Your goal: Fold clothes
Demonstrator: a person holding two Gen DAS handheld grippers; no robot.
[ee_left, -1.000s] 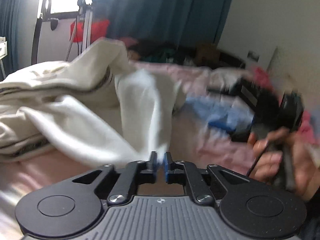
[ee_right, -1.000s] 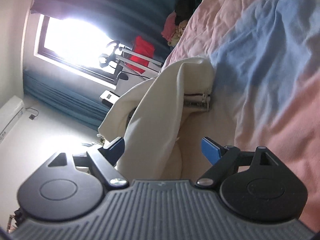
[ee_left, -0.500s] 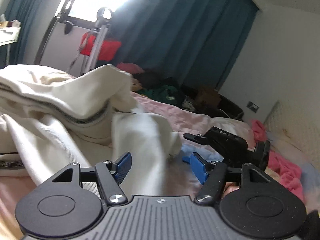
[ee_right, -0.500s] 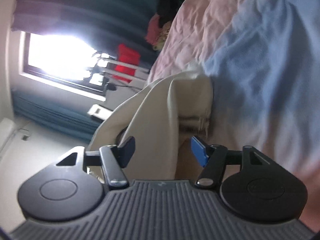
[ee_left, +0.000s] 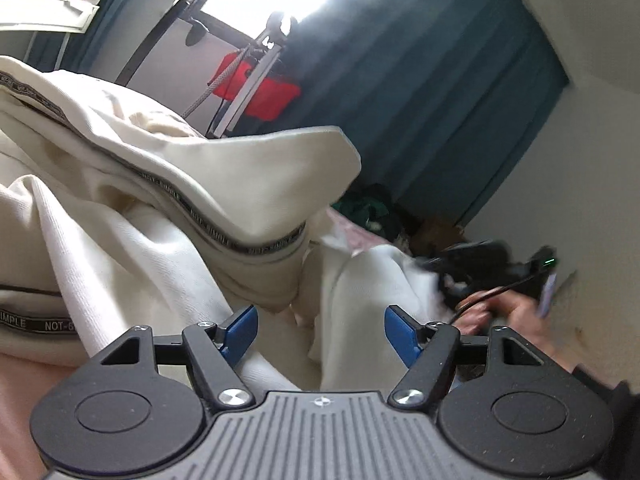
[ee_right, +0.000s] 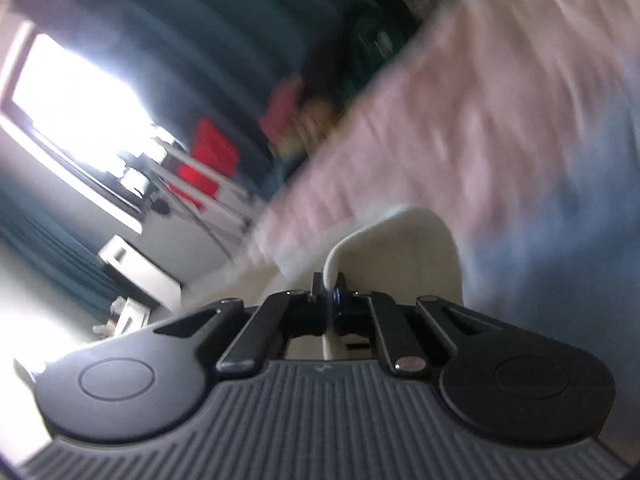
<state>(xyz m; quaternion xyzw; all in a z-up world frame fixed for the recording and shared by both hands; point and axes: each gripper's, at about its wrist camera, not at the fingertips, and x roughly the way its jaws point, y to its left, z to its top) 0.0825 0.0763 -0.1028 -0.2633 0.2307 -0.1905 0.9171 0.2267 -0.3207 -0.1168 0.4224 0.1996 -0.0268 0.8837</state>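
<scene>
Jaws on the left gripper (ee_left: 318, 330) are spread wide with nothing pinched, and a loose fold of the cream garment (ee_left: 168, 216) is draped right between and past the blue pads. Its lettered black trim band (ee_left: 224, 236) is seen running just ahead. Off to the right, the right gripper (ee_right: 329, 294) is clamped tight on an edge of the same cream cloth, which is bunched up directly in front of its fingers. Everything is laid on a pink and blue bedsheet (ee_right: 500, 128), pretty blurry in that view. Teal curtains (ee_left: 420, 92) are hung behind.
</scene>
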